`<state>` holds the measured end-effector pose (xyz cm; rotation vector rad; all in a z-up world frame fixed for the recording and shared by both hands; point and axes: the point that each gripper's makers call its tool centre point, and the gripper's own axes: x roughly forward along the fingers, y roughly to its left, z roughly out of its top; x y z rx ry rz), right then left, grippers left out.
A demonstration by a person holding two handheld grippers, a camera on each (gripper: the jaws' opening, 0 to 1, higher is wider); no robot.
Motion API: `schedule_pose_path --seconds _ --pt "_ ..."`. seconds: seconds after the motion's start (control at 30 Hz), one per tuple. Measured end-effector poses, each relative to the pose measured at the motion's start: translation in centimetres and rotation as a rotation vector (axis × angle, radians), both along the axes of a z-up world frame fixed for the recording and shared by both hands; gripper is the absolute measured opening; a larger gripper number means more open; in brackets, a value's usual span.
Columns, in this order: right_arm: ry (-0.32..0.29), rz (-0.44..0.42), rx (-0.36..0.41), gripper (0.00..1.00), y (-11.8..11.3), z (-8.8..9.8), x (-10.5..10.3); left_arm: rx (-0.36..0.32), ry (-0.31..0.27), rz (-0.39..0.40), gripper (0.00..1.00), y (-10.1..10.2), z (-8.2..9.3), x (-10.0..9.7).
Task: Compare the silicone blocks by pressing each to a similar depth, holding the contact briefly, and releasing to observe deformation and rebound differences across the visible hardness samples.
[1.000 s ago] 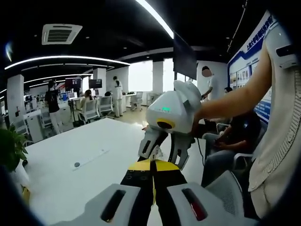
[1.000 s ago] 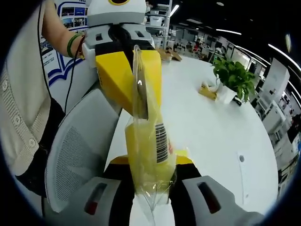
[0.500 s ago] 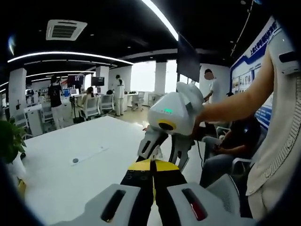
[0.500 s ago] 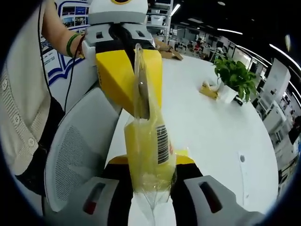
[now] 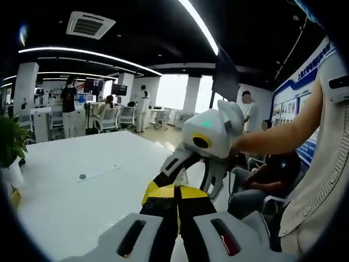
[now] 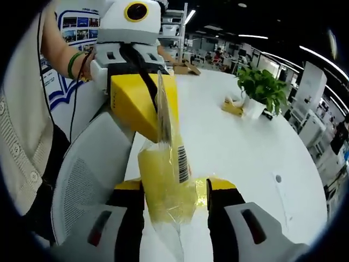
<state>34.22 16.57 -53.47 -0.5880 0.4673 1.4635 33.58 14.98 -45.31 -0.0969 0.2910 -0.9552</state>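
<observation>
The white table (image 6: 240, 142) takes up the right and centre of the right gripper view, with a mesh chair back (image 6: 82, 180) at lower left and a potted plant (image 6: 262, 87) standing far off at upper right. No other hardness samples are laid out on the table that I can see. In the upper left, the left gripper (image 6: 155, 131) comes down into frame, its yellow jaws clenched on the top edge of the clear bag. That leaves the bagged silicone block (image 6: 163, 188) hanging off the table, low in the centre of the frame. The change is at the right gripper (image 6: 175, 191). Half a second ago its black pads were squeezing the block from both sides. Now they have spread, there is a gap on the right-hand side, and I read the grip as released. The yellow block looks fuller across its lower part than it did under the squeeze. I judge this to be the rebound phase of the press, so it is the moment to watch how fast the shape recovers before moving to another sample. The barcode label (image 6: 181, 162) sits on the bag facing the right pad.
</observation>
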Motion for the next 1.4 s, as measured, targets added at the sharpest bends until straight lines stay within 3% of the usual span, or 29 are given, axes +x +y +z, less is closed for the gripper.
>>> schedule_pose_path --seconds 0.27,0.4,0.5,0.7,0.83,0.93,1.1,1.4 --pt "0.006 -0.165 0.109 0.57 -2.9 1.0 -0.1 0.01 0.036 0.001 0.0 -0.7 -1.0 0.0" --pt "-0.019 -0.285 0.229 0.6 -4.6 2.1 0.0 0.005 0.053 0.0 0.0 -1.4 -1.5 0.0" --pt "-0.028 -0.38 0.278 0.63 -6.5 2.2 -0.1 0.003 0.074 -0.006 0.0 -2.0 -2.0 -0.1" --pt "0.048 -0.58 0.432 0.76 -10.5 2.8 -1.4 -0.019 0.113 0.007 0.0 -3.4 -3.0 0.3" --pt "0.068 -0.676 0.492 0.77 -13.1 3.0 -2.7 -0.063 0.16 0.038 0.0 -4.4 -3.9 1.1" --pt "0.088 -0.741 0.508 0.76 -15.3 2.6 -3.8 -0.126 0.215 0.065 0.0 -5.3 -4.7 2.0" --pt "0.127 -0.784 0.503 0.74 -17.9 1.4 -5.5 -0.139 0.229 0.083 0.0 -7.2 -6.6 3.6" --pt "0.159 -0.881 0.487 0.72 -22.0 -0.1 -5.4 -0.208 0.33 0.082 0.0 -11.9 -10.5 6.1"
